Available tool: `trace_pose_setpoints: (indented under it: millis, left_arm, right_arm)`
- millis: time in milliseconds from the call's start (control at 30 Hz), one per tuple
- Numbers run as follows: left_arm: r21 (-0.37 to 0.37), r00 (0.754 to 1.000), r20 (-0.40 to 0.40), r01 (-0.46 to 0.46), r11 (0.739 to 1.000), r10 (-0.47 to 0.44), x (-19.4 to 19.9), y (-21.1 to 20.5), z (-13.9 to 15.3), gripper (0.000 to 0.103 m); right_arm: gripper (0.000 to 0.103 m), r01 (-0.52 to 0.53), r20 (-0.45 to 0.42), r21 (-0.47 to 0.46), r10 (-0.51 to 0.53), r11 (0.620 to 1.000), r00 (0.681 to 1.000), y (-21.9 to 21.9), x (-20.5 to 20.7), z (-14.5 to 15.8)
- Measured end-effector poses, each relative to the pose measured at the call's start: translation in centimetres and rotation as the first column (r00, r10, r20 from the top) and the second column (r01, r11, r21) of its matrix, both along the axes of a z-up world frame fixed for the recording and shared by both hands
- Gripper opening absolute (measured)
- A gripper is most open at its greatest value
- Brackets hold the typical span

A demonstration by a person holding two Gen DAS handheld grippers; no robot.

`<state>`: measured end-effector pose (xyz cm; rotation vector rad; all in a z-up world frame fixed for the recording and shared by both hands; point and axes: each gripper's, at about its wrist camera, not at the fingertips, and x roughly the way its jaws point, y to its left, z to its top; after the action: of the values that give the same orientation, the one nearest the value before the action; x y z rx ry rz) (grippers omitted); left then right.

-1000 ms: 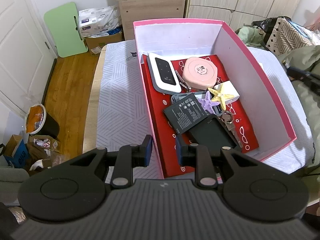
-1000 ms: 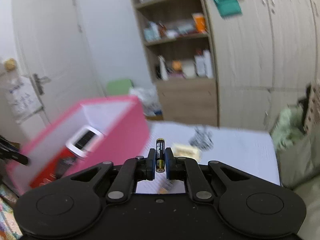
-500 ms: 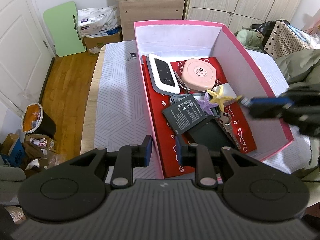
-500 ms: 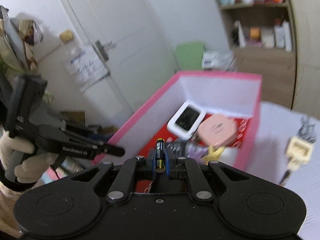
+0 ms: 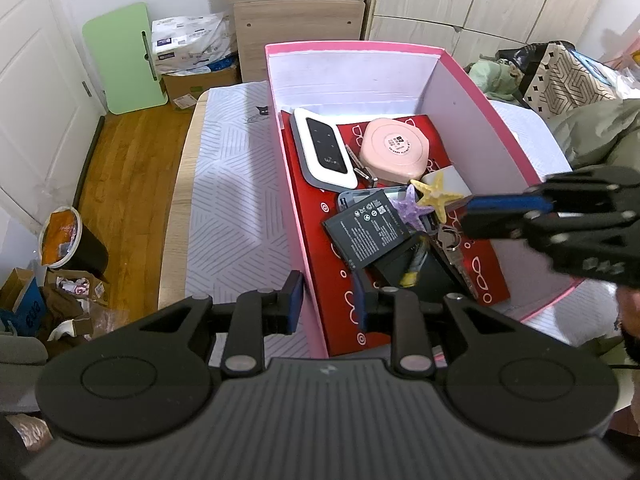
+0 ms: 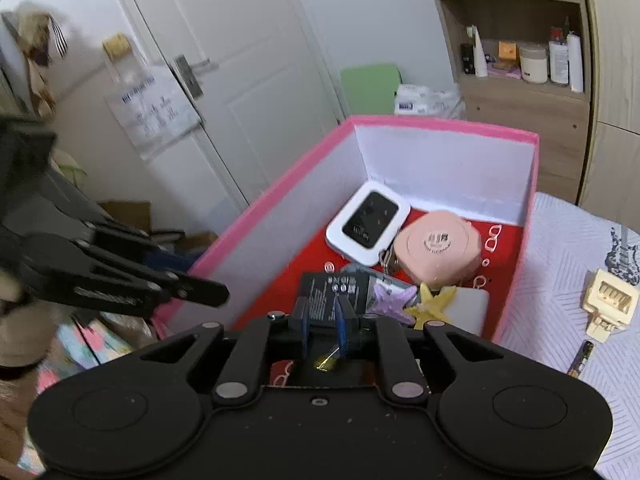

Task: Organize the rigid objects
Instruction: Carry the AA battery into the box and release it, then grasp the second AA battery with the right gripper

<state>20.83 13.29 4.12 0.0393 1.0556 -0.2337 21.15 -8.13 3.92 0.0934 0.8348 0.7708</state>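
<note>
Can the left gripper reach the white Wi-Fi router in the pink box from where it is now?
Probably yes. The left gripper is open at the pink box's near corner, the box has no lid, and the Wi-Fi router lies uncovered along the nearer wall.

Patterned white tablecloth (image 5: 236,208), pink box (image 5: 484,120), cream plug (image 6: 608,296), battery (image 6: 581,360)

Left wrist view: looks down from close above the near end of the pink box (image 5: 400,46), facing the shelf (image 5: 296,12).
Right wrist view: sits low over the box's right side, facing the door (image 6: 240,80).
Shared: the box's inside (image 6: 440,168); each view shows the other tool.
</note>
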Motion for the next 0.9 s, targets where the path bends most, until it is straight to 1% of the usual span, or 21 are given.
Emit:
trace_pose_setpoints:
  millis: [133, 233, 333, 467, 600, 733, 900]
  left_arm:
    - [-0.016, 1.0, 0.001, -0.002, 1.0, 0.002, 0.0, 0.2, 0.0, 0.025]
    - [-0.034, 1.0, 0.001, -0.006, 0.999, 0.006, 0.0, 0.6, -0.1, 0.025]
    - [-0.028, 1.0, 0.002, -0.006, 1.0, 0.006, 0.0, 0.4, -0.1, 0.025]
    - [-0.009, 1.0, 0.005, -0.007, 1.0, 0.007, 0.0, 0.0, -0.2, 0.025]
    - [-0.009, 1.0, 0.001, -0.011, 1.0, 0.011, 0.0, 0.0, -0.1, 0.026]
    - [0.0, 1.0, 0.001, -0.015, 1.0, 0.015, 0.0, -0.2, -0.1, 0.026]
    - [0.007, 1.0, -0.004, -0.014, 1.0, 0.014, 0.0, -0.2, -0.1, 0.026]
  right_arm:
    - [0.019, 0.046, 0.052, 0.036, -0.048, 0.998, 0.997, -2.8, -1.3, 1.5]
    - [0.022, 0.113, 0.103, 0.027, -0.116, 0.993, 0.988, -5.7, -2.5, 2.0]
    - [0.022, 0.185, 0.101, 0.004, -0.185, 0.983, 0.978, -8.6, -2.9, 1.7]
    - [0.024, 0.272, 0.078, -0.042, -0.268, 0.961, 0.96, -12.2, -2.5, 0.3]
    - [0.027, 0.316, 0.051, -0.067, -0.313, 0.946, 0.948, -14.6, -2.4, -1.5]
    - [0.028, 0.311, 0.017, -0.093, -0.311, 0.946, 0.95, -15.2, -2.0, -3.6]
    - [0.029, 0.282, -0.007, -0.134, -0.286, 0.95, 0.958, -14.0, -0.6, -5.6]
